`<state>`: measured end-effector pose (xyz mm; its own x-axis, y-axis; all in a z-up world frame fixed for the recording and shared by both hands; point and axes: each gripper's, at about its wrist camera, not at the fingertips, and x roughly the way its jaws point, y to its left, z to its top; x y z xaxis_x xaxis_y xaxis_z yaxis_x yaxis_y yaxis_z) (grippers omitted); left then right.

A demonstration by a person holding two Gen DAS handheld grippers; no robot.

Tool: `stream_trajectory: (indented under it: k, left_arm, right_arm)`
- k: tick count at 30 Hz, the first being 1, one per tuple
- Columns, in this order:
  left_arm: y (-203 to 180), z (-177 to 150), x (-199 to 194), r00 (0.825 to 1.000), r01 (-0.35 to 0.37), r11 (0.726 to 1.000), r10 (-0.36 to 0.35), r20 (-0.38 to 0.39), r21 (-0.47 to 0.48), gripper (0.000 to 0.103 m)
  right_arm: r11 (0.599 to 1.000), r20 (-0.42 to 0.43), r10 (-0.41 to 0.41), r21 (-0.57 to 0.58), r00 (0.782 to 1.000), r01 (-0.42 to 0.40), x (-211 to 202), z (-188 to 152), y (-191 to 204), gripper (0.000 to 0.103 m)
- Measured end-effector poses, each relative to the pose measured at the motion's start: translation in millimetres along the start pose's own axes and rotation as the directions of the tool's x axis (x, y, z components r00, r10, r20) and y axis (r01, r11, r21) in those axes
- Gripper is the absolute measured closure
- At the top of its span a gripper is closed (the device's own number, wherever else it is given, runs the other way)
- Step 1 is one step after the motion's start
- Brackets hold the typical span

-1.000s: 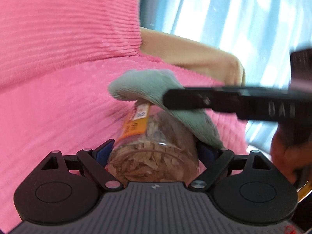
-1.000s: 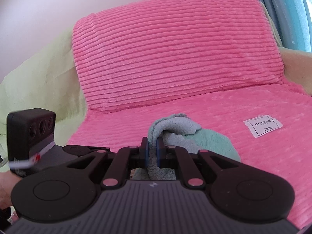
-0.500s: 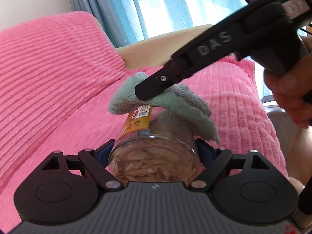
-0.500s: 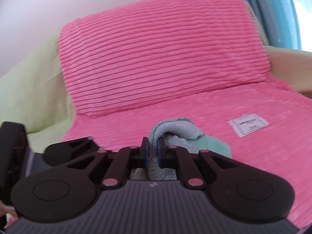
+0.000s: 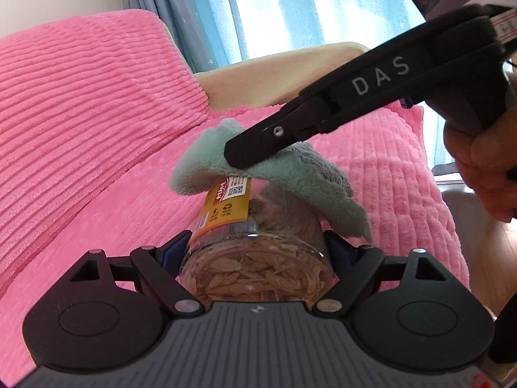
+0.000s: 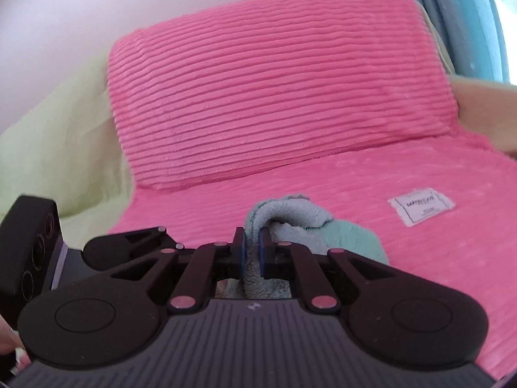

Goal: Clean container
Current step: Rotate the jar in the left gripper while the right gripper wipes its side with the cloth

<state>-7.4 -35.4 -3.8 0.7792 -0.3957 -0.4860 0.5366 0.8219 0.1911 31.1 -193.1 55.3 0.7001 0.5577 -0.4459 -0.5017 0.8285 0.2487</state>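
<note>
The left gripper (image 5: pixel 257 252) has its two blue-padded fingers spread wide around a clear plastic jar (image 5: pixel 258 258), one pad pressed on each side of the jar's body, so the jar is clamped and held up above the pink ribbed sofa cover (image 5: pixel 97 123). The jar lies along the gripper's line, base toward the camera, and through the base you can see it packed with pale dried flakes. An orange and yellow label (image 5: pixel 226 203) runs along its upper left side. Draped over the far end of the jar is a soft mint-green and grey cloth (image 5: pixel 290 174), hanging down past the jar's right side. The jar's top is hidden under it.

Now the right gripper (image 6: pixel 251 252): its fingers are drawn in narrow, pinching a fold of that cloth (image 6: pixel 284 223) between the blue pads. In the left wrist view it (image 5: pixel 245 155) comes in from the upper right, black with white letters "DAS" on its side, its tip pressing the cloth onto the jar. A hand (image 5: pixel 484 158) grips its handle, right of the jar.

Behind the jar, a pink ribbed back cushion (image 6: pixel 274 90); a white fabric tag (image 6: pixel 420 210) sits on the cover beyond and right of the cloth. Blue curtains (image 5: pixel 258 9) hang at the back.
</note>
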Motion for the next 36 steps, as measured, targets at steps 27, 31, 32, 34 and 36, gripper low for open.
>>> stream_trajectory:
  k: [27,31,32,34,36]
  left_arm:
    - [-5,-4,1,0.999,-0.028,0.998,0.029,-0.018,0.050,0.018]
    - [-6,-2,4,0.999,-0.024,0.999,0.025,-0.022,0.040,0.018]
    - [-6,-2,3,0.999,-0.023,0.999,0.024,-0.023,0.038,0.018]
    - [-6,-3,1,0.999,-0.019,0.999,0.020,-0.028,0.033,0.018]
    - [-6,-3,2,0.999,-0.018,0.999,0.019,-0.029,0.028,0.018]
  right_arm:
    - [0.999,0.006,-0.049,0.006,0.999,0.049,-3,2,-2,0.097]
    - [0.998,-0.014,0.056,0.009,0.998,-0.056,-3,0,6,0.096]
    - [0.995,-0.019,0.101,0.016,0.995,-0.100,-3,-1,9,0.096]
    - [0.987,-0.031,0.159,0.013,0.987,-0.159,-2,-4,16,0.096]
    - [0.987,-0.038,0.158,-0.023,0.987,-0.159,-1,-5,21,0.097]
